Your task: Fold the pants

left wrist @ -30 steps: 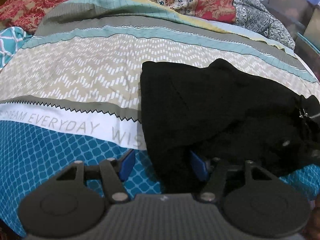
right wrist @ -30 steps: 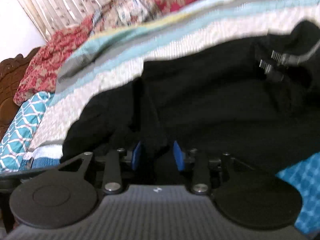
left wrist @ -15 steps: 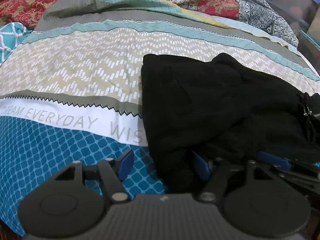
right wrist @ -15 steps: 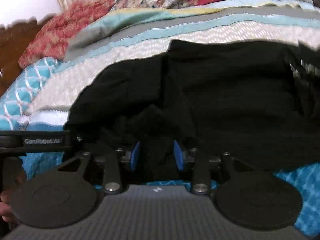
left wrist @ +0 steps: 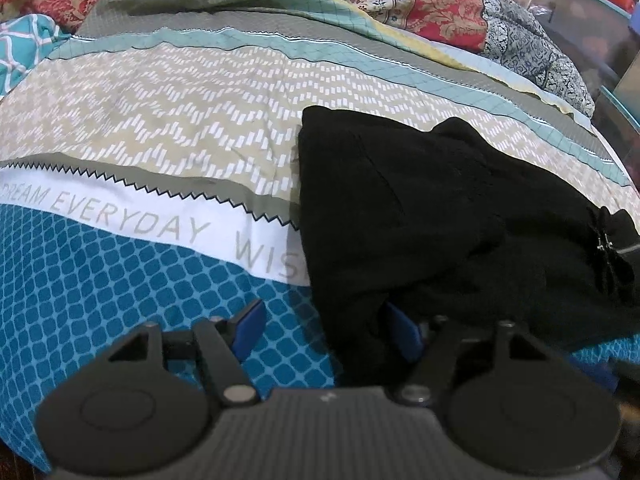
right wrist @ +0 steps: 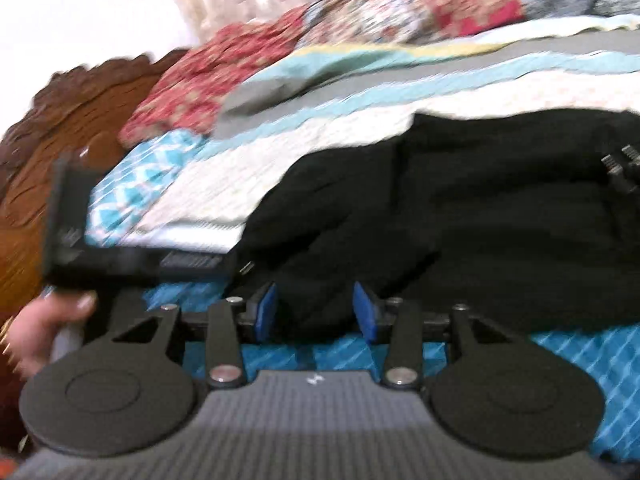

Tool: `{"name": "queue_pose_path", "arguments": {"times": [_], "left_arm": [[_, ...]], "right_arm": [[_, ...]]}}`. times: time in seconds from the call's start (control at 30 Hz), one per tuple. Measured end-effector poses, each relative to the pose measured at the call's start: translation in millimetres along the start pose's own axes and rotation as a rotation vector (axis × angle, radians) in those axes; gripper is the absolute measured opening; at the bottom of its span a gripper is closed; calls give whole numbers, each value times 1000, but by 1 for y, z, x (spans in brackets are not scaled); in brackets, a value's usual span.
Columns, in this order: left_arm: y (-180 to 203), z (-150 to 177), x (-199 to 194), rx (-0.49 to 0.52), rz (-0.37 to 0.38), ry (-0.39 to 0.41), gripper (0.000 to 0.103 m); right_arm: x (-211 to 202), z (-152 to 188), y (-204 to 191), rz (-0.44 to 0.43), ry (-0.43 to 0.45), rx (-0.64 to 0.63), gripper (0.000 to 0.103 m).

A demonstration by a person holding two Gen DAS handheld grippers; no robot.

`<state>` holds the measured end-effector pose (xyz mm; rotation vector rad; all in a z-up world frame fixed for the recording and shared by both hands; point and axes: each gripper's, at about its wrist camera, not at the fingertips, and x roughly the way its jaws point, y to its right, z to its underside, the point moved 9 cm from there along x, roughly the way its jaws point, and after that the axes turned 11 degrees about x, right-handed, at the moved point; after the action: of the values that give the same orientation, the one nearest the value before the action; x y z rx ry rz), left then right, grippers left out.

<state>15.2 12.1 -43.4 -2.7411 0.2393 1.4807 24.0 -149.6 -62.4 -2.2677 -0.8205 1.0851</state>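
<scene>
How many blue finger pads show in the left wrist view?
2, both on the left gripper: one pad over the bedsheet, the other pad partly tucked under the black pants.

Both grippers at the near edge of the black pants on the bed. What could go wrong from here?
1. The left gripper is open, with only a loose fold of the black pants between its fingers; closing could catch one layer and undo the fold.
2. The right gripper looks open at the bunched hem; pulling away may drag it.
3. The two grippers sit close together and might collide.
</scene>
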Motion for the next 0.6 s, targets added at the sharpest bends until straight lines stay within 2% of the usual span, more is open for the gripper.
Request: {"name": "queue_pose_path", "arguments": {"times": [0.07, 0.13, 0.23, 0.3, 0.43, 0.6], "left_arm": [[0, 0, 1, 2, -3, -1, 67], [0, 0, 1, 1, -7, -4, 66], [1, -3, -3, -3, -9, 1, 65], [3, -7, -11, -2, -8, 24, 65], [7, -18, -29, 10, -8, 94, 65], [18, -29, -32, 44, -3, 118, 65]], "right_arm": [[6, 6, -3, 11, -31, -11, 44], [19, 6, -3, 38, -63, -3, 32], [39, -2, 1, 71, -74, 30, 24], [53, -12, 5, 112, -62, 53, 24], [68, -19, 15, 120, -61, 125, 20], [54, -11, 13, 104, -59, 142, 22]]}}
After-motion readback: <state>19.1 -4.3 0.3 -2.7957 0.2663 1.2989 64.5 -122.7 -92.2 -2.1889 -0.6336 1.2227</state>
